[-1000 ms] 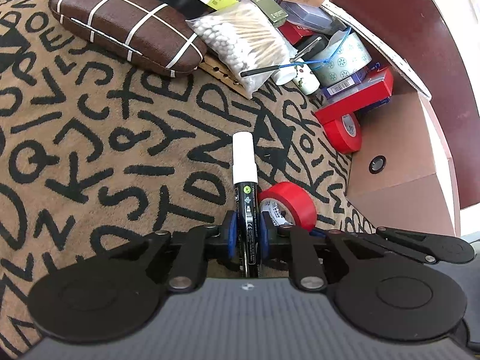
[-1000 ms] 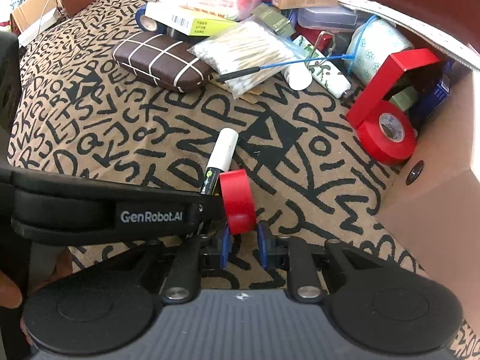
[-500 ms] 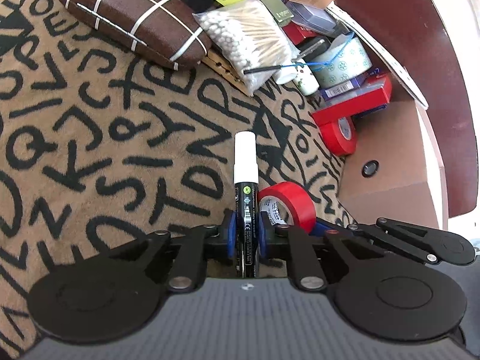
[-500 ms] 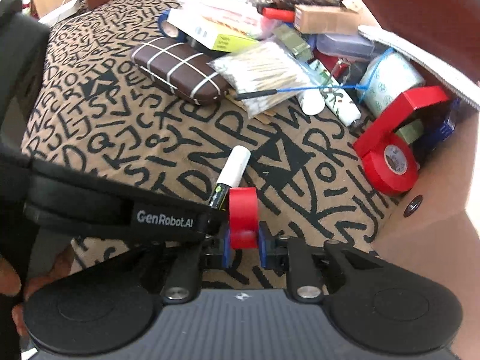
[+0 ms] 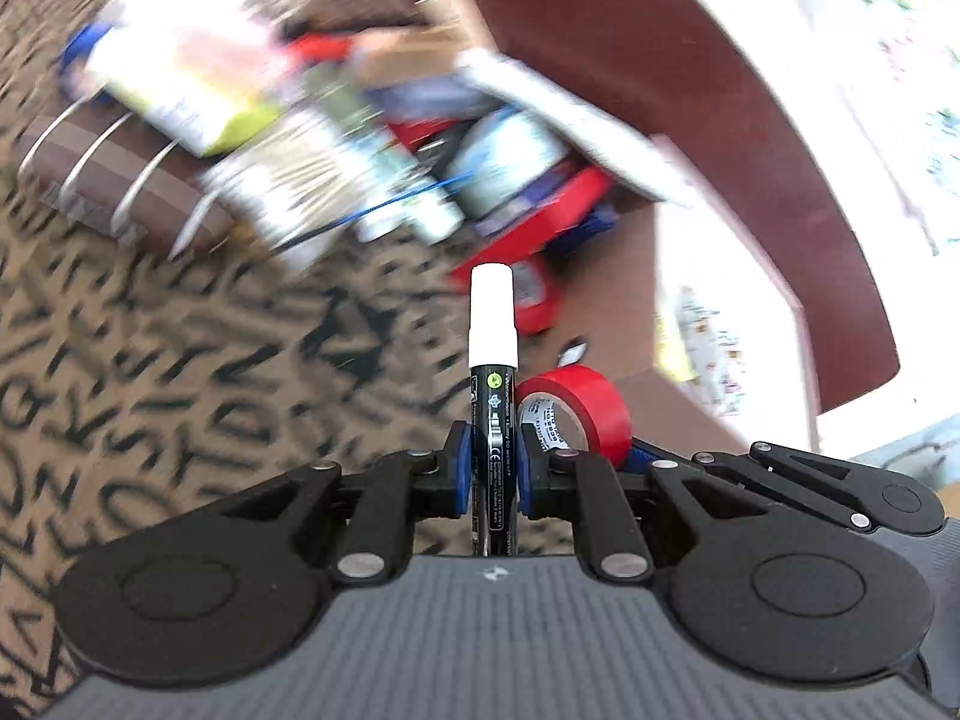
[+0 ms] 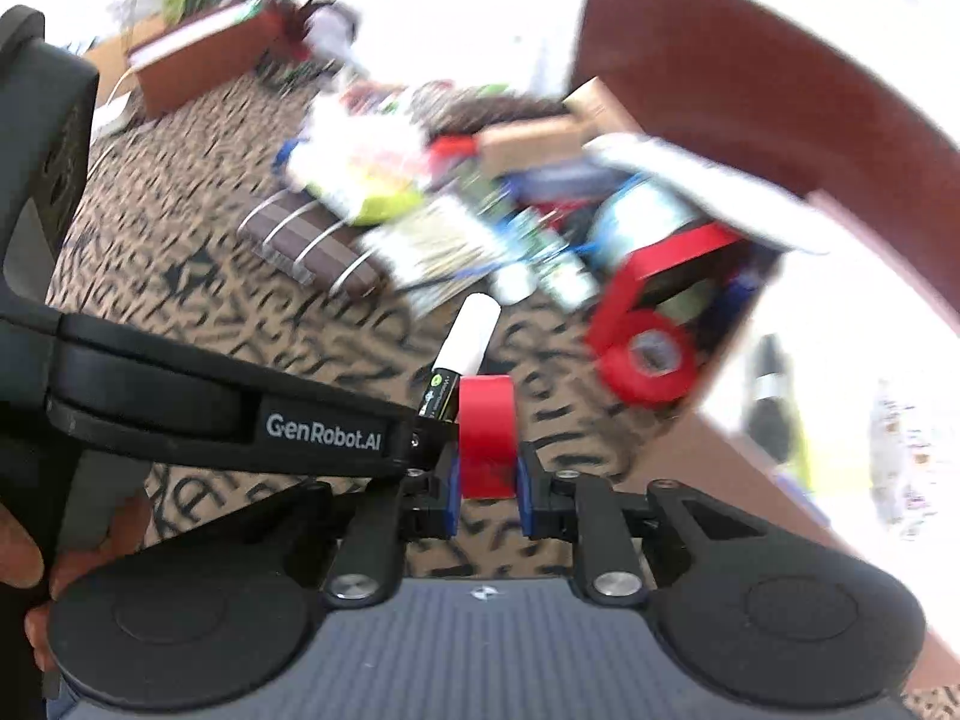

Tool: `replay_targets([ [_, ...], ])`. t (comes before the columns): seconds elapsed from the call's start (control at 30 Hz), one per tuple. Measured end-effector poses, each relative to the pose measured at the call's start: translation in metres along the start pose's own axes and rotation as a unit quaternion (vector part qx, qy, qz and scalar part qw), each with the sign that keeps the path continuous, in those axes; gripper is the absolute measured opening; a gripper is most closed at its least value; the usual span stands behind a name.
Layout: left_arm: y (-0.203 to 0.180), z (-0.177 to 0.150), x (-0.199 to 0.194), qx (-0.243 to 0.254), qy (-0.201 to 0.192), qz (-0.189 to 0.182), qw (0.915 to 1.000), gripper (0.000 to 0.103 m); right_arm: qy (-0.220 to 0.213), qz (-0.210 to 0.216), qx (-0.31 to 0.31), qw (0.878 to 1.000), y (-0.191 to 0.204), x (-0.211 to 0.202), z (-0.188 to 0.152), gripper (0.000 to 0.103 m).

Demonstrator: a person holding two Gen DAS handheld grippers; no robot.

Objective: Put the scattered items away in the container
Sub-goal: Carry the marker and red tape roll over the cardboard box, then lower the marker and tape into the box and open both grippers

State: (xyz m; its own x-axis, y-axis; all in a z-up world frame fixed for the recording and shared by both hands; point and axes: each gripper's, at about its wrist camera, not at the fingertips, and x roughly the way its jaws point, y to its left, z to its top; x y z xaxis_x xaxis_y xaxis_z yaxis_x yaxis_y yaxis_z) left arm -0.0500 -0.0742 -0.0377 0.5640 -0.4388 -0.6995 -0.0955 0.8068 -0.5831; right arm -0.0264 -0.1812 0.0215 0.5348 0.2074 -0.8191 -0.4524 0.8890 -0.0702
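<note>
Though blurred, tape roll in box

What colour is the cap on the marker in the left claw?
White, on the marker with its black barrel; clearest in the left wrist view.

Two red rolls of plastic tape show: one gripped by a tool, another at the cardboard box's mouth. One black marker with a white cap and one brown case with white stripes are countable; the blurred pile is not.

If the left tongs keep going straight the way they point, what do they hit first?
Probably the second red tape roll lying at the cardboard box mouth, just past the held marker tip; blur leaves depth unclear.
</note>
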Motion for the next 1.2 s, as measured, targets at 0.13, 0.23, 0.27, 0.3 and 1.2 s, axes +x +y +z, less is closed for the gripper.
replay_targets([
  [0.13, -0.042, 0.014, 0.012, 0.032, -0.005, -0.037, 0.9988, 0.017, -0.033, -0.039, 0.027, 0.998, -0.036, -0.027, 0.001, 0.018],
  [0.23, -0.081, 0.02, 0.027, 0.068, -0.004, -0.059, 0.996, 0.017, -0.053, -0.072, 0.05, 0.995, -0.07, -0.045, -0.002, 0.018],
  [0.27, -0.093, 0.022, 0.032, 0.081, -0.004, -0.065, 0.9946, 0.017, -0.058, -0.083, 0.057, 0.993, -0.082, -0.051, -0.003, 0.018],
  [0.3, -0.105, 0.023, 0.038, 0.092, -0.003, -0.07, 0.9932, 0.017, -0.062, -0.094, 0.064, 0.992, -0.094, -0.055, -0.005, 0.018],
  [1.2, -0.176, -0.001, 0.182, 0.145, 0.081, -0.021, 0.9859, 0.031, 0.007, -0.093, 0.164, 0.982, -0.24, 0.019, -0.066, 0.019],
])
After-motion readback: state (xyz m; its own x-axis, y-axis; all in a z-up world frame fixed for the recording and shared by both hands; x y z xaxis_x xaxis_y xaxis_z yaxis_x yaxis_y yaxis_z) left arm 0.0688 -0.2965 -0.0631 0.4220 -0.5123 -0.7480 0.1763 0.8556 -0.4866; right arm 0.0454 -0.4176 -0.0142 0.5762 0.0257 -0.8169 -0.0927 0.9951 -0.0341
